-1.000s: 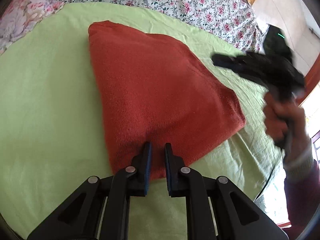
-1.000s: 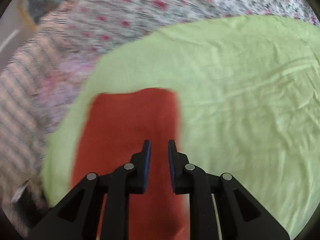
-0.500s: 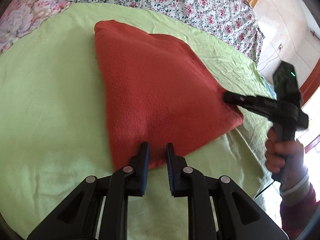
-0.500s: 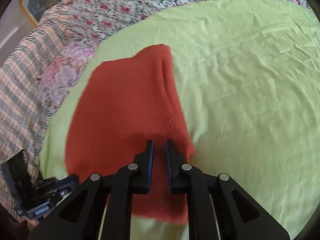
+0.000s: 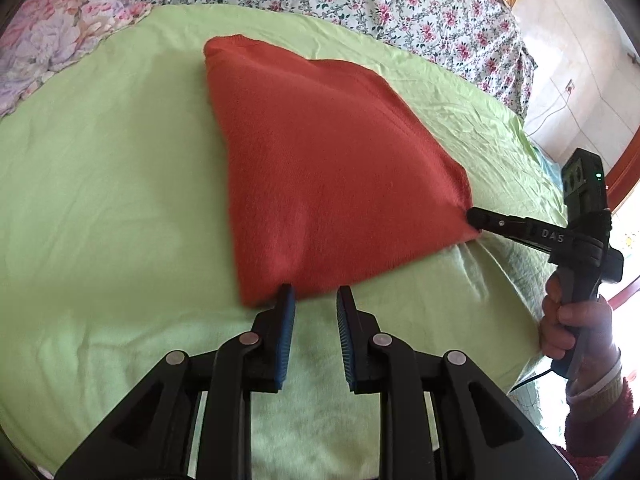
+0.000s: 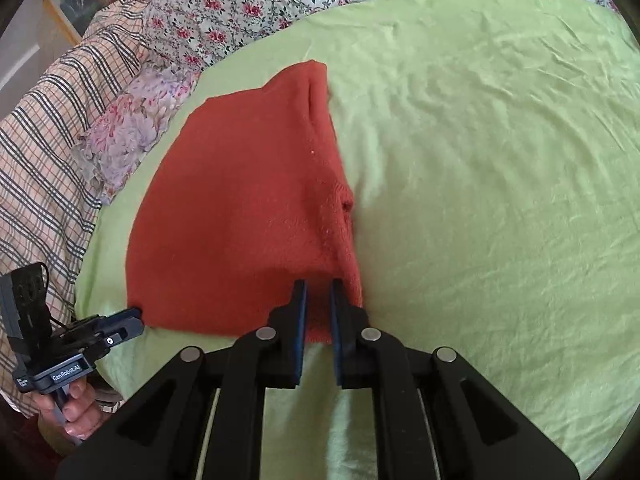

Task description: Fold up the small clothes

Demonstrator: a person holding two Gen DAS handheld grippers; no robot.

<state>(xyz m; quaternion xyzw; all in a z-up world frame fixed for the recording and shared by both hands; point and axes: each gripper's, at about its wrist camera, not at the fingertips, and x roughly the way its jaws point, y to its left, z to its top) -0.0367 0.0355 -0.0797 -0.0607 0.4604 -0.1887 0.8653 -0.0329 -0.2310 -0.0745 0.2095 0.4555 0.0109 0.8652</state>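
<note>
Jaws: left gripper spread, just widening, right gripper seemingly pinching one red cloth

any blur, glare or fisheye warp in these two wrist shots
Left wrist view: sharp on the red garment, window area at the right edge blown out white, strong fisheye bend with dark corners. Right wrist view: garment and green sheet evenly lit and crisp, slight softness at the rim, same barrel distortion.
</note>
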